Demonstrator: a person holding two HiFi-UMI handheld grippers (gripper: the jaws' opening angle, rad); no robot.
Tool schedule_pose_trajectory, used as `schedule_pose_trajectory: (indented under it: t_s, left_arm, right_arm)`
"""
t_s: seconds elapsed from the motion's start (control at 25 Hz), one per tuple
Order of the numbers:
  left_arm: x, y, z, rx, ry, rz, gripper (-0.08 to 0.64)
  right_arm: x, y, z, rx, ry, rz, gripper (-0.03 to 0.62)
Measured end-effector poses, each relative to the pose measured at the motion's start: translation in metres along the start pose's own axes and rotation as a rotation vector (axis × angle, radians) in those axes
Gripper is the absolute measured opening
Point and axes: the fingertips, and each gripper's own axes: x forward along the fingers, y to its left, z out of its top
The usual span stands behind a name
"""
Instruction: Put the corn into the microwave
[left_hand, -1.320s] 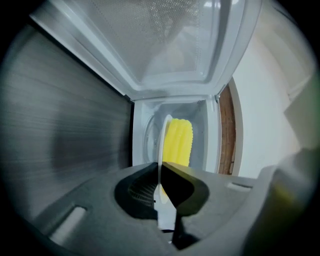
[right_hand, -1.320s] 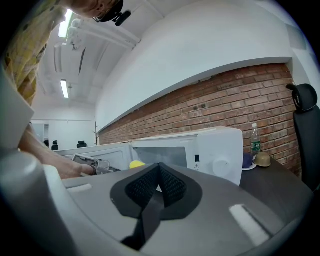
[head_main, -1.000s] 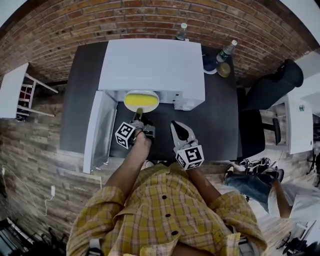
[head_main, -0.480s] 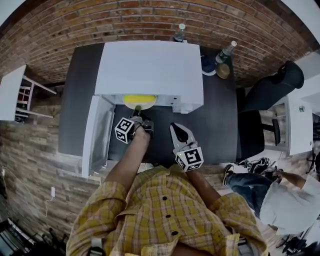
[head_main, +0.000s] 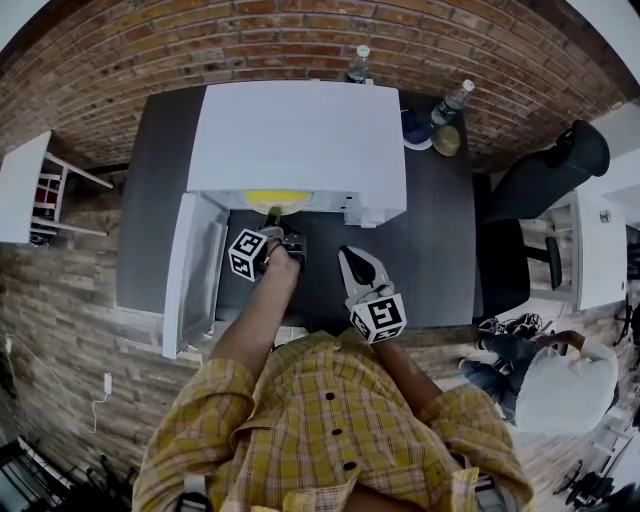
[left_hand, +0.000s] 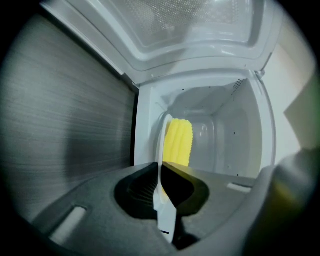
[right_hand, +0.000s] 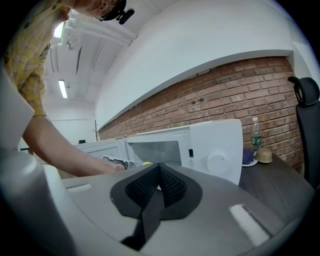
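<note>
A yellow corn cob (left_hand: 178, 142) lies on a white plate (left_hand: 161, 165), seen edge-on in the left gripper view. My left gripper (left_hand: 162, 175) is shut on the plate's rim and holds it inside the open white microwave (head_main: 300, 140). From the head view only a yellow sliver of the corn (head_main: 277, 203) shows under the microwave's top, with the left gripper (head_main: 275, 222) at the opening. The microwave door (head_main: 195, 270) is swung open to the left. My right gripper (head_main: 352, 262) hovers over the dark table in front of the microwave, shut with nothing in it.
Two bottles (head_main: 357, 62) (head_main: 452, 100) and a small hat (head_main: 447, 138) stand behind and right of the microwave. A black chair (head_main: 545, 170) is at the table's right, a white side table (head_main: 25, 180) at the left. Another person (head_main: 560, 385) crouches at lower right.
The left gripper has pushed the plate with the corn deeper into the microwave, so less yellow shows. The right gripper has stayed still. The person at lower right has shifted.
</note>
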Motion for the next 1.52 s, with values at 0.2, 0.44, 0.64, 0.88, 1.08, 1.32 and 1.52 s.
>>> schedule_pose_trajectory:
  t_s: [0.2, 0.44, 0.64, 0.88, 1.08, 1.32, 1.52]
  left_arm:
    - [0.004, -0.002, 0.0, 0.008, 0.0, 0.035, 0.015]
    - [0.006, -0.002, 0.001, 0.037, -0.005, 0.046, 0.021]
    - [0.004, -0.001, -0.001, 0.026, 0.012, 0.045, 0.076]
    - [-0.005, -0.003, -0.004, 0.03, 0.032, 0.01, 0.135]
    - [-0.016, -0.007, -0.003, 0.029, 0.052, -0.024, 0.15]
    - [-0.037, -0.015, -0.01, 0.063, 0.09, -0.063, 0.149]
    - [-0.058, -0.026, -0.02, 0.127, 0.137, -0.105, 0.12]
  right_arm:
    - [0.0, -0.003, 0.001, 0.007, -0.002, -0.006, -0.005]
    - [0.0, -0.004, 0.002, 0.011, -0.006, -0.005, -0.005]
    - [-0.002, -0.004, 0.002, 0.012, -0.007, -0.004, -0.005]
    - [-0.001, 0.0, 0.003, 0.007, -0.006, 0.002, -0.005]
    - [-0.002, 0.007, 0.004, 0.001, -0.01, 0.006, -0.005]
    - [-0.008, 0.011, 0.003, -0.007, -0.009, -0.003, -0.005]
    - [-0.015, 0.015, 0.005, -0.009, -0.016, -0.012, -0.003]
